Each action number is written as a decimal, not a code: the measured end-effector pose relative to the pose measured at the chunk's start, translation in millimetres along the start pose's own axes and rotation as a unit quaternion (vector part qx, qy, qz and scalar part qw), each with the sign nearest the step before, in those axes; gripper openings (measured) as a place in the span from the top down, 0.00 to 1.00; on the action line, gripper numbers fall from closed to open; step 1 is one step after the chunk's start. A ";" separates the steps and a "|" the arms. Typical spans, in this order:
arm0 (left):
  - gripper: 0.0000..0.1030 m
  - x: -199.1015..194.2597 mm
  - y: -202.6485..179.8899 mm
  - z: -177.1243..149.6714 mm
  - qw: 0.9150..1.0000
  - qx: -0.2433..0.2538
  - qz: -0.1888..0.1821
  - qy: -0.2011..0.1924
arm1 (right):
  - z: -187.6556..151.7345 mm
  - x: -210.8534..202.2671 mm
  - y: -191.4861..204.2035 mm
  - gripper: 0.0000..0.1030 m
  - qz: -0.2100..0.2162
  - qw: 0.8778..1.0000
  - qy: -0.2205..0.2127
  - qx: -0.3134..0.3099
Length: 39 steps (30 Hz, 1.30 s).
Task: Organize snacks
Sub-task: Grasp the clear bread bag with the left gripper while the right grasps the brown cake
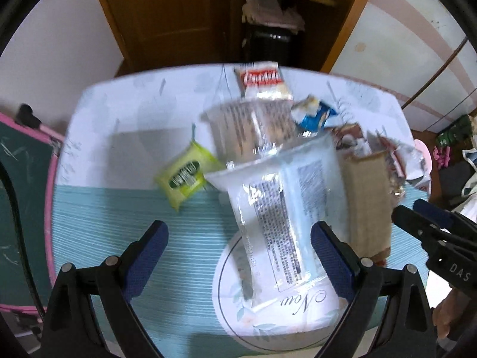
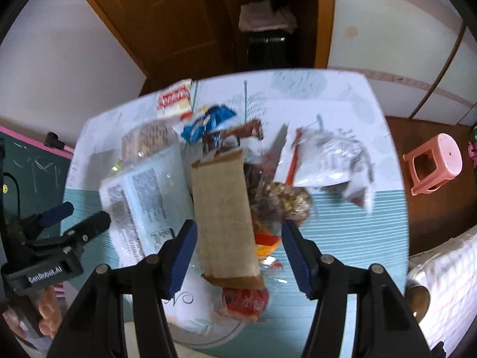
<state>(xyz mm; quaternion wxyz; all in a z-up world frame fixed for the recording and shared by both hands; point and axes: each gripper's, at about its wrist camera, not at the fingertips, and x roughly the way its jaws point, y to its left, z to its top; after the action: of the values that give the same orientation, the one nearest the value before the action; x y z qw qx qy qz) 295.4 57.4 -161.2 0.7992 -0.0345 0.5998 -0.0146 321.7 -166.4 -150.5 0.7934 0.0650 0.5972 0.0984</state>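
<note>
Two grippers are hovering, fingers spread wide, over a snack pile on the table (image 2: 342,238). Left gripper (image 1: 238,256) is straddling the clear packet (image 1: 286,197); right gripper (image 2: 238,256) is straddling the brown packet (image 2: 223,211) just beside it.

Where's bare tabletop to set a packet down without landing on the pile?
Two free patches: the teal striped area left of the plate, below the green packet; and the teal stretch right of the brown paper bag, below the crumpled white wrapper. The middle, around the clear printed bag, is crowded.
</note>
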 end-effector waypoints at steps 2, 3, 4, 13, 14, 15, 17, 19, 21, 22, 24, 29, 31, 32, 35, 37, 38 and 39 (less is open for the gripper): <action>0.07 12.0 1.7 -3.2 1.000 -0.006 -0.011 0.006 | -0.6 12.5 4.3 0.42 0.000 1.000 0.011 -0.003; 0.07 16.3 2.3 -3.6 1.000 -0.009 -0.017 0.008 | -0.7 17.6 6.2 0.42 0.003 1.000 0.015 -0.004; 0.07 19.5 3.5 -3.2 1.000 -0.014 -0.024 0.011 | -0.9 20.3 7.9 0.42 0.005 1.000 0.018 -0.005; 0.24 44.7 1.9 -6.0 0.995 -0.037 -0.085 0.032 | -8.3 44.2 22.5 0.42 -0.016 0.999 0.026 -0.035; 0.25 46.9 1.9 -6.1 0.994 -0.038 -0.093 0.033 | -9.9 43.8 23.7 0.43 -0.018 0.999 0.020 -0.040; 0.26 47.5 0.9 -6.4 0.994 -0.038 -0.097 0.034 | -10.8 44.0 24.7 0.45 -0.021 0.999 0.018 -0.045; 0.34 50.7 -4.0 -6.8 0.993 -0.037 -0.108 0.037 | -13.1 43.5 26.7 0.48 -0.028 0.998 0.012 -0.055; 0.42 53.0 -6.3 -7.6 0.989 -0.046 -0.134 0.043 | -14.0 43.4 24.5 0.48 -0.026 0.998 0.006 -0.053; 0.50 53.6 -10.8 -8.5 0.987 -0.049 -0.146 0.044 | -14.9 43.0 24.1 0.48 -0.023 0.998 0.002 -0.053; 0.56 51.4 -13.5 -8.8 0.988 -0.045 -0.143 0.036 | -16.0 43.0 25.4 0.49 -0.024 0.998 0.001 -0.055; 0.68 44.2 -17.5 -9.9 0.989 -0.035 -0.141 0.018 | -19.2 40.9 28.0 0.49 -0.025 0.998 -0.004 -0.062; 0.85 16.3 -21.9 -14.5 0.990 -0.023 -0.140 -0.019 | -24.6 28.2 38.6 0.50 -0.025 0.996 -0.026 -0.080; 0.87 0.0 -29.5 -19.1 0.992 -0.009 -0.123 -0.034 | -26.1 19.7 41.6 0.50 -0.018 0.996 -0.033 -0.080; 0.88 -4.1 -32.7 -20.2 0.992 -0.005 -0.119 -0.037 | -27.5 14.6 43.8 0.50 -0.015 0.996 -0.037 -0.085; 0.89 -28.8 -40.7 -28.8 0.993 0.012 -0.107 -0.053 | -32.7 -2.7 49.4 0.50 -0.010 0.994 -0.049 -0.095; 0.89 -46.4 -36.1 -35.5 0.992 0.018 -0.111 -0.063 | -37.3 -16.7 51.8 0.50 0.001 0.994 -0.057 -0.097; 0.89 -56.7 -36.9 -38.3 0.991 0.022 -0.113 -0.070 | -38.9 -23.4 53.3 0.50 0.006 0.993 -0.061 -0.097; 0.89 -70.5 -37.1 -42.5 0.990 0.026 -0.113 -0.079 | -41.3 -32.3 53.8 0.50 0.012 0.993 -0.067 -0.097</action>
<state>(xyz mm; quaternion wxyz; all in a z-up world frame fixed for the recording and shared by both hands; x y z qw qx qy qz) 235.5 23.3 -102.8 0.8381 -0.0822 0.5262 -0.1180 269.2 -122.2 -119.9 0.8331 0.0014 0.5292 0.1606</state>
